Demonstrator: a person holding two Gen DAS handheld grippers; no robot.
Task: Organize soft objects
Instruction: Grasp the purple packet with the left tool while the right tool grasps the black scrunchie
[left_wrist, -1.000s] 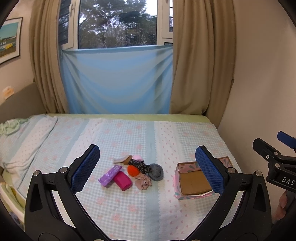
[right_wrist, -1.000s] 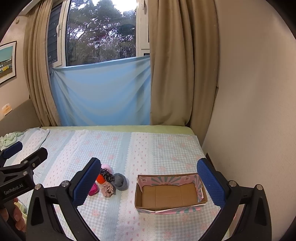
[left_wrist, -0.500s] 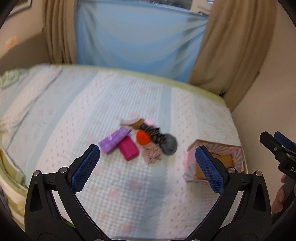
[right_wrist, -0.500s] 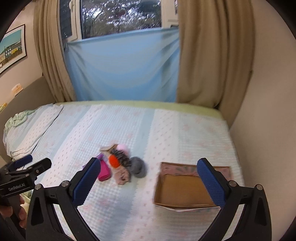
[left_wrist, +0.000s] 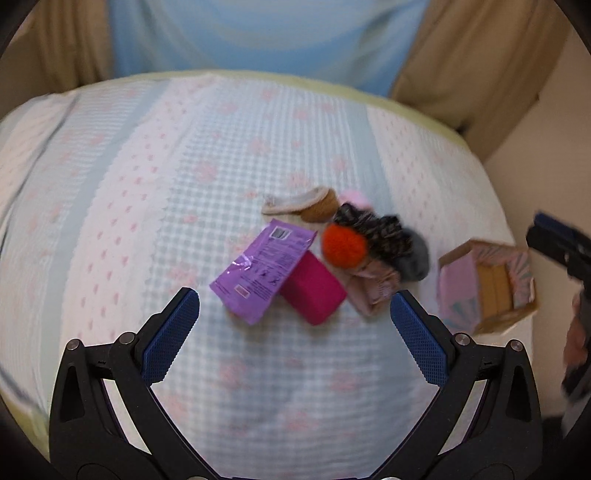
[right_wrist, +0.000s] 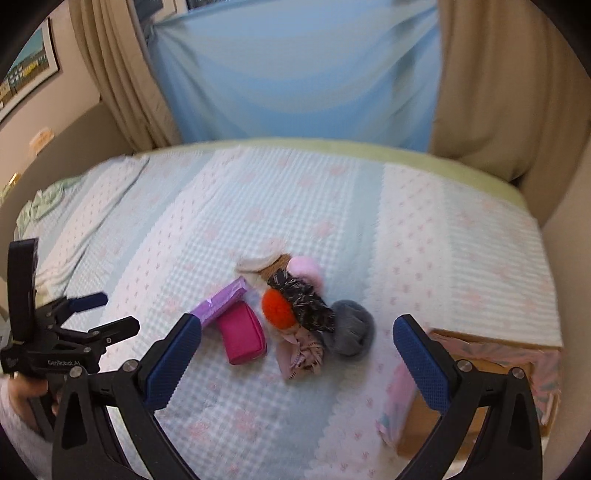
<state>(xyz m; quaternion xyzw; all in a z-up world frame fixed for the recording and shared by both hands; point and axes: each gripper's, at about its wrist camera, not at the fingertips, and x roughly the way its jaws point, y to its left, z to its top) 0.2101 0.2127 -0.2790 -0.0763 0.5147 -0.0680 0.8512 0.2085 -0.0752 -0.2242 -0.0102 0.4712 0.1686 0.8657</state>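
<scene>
A heap of soft items lies mid-bed: a purple packet (left_wrist: 264, 267), a magenta pouch (left_wrist: 312, 290), an orange pompom (left_wrist: 343, 243), a dark speckled scrunchie (left_wrist: 384, 230), a grey ball (left_wrist: 415, 256), a pink cloth (left_wrist: 373, 290) and a beige slipper (left_wrist: 306, 203). My left gripper (left_wrist: 295, 325) hovers open just in front of the packet and pouch. My right gripper (right_wrist: 297, 354) is open above the pink cloth (right_wrist: 301, 354), between the pouch (right_wrist: 242, 334) and the grey ball (right_wrist: 349, 326). A cardboard box (left_wrist: 491, 286) with pink patterned walls sits empty to the right.
The checked bedspread (left_wrist: 166, 166) covers the whole bed. A blue sheet (right_wrist: 295, 74) and beige curtains (right_wrist: 491, 85) hang behind it, and a wall (right_wrist: 569, 229) runs close on the right. A crumpled green cloth (right_wrist: 44, 199) lies far left.
Both grippers have tilted down and closed in on the heap, which now looks much larger. The box has slid to the right edge of both views. Jaws stayed open.
</scene>
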